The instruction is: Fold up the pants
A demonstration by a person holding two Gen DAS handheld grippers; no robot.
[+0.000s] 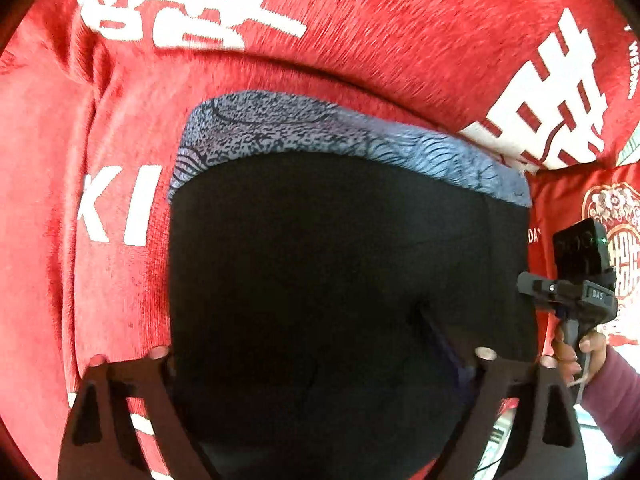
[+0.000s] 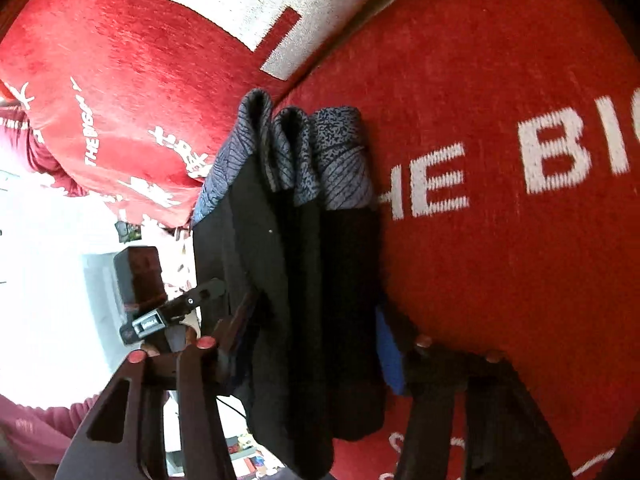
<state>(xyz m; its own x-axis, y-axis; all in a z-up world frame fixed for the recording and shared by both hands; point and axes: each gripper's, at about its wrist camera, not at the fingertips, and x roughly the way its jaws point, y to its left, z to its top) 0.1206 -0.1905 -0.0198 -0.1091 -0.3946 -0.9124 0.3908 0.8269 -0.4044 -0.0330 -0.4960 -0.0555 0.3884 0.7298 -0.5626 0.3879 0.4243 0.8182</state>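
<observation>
- Here, folded pants (image 1: 344,280) lie on red blanket (image 1: 120,280), patterned band at 12 o'clock
- Left tool (image 1: 320,356) spread, straddling the stack, likely to flatten
- Right tool (image 2: 316,344) spread, at the stack's side edge

Folded black pants (image 1: 344,272), grey patterned waistband (image 1: 320,136), on red blanket (image 1: 120,120)

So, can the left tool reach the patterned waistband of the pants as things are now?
Probably yes: the left tool is open over the black pants, and the waistband lies straight ahead, uncovered.
</observation>
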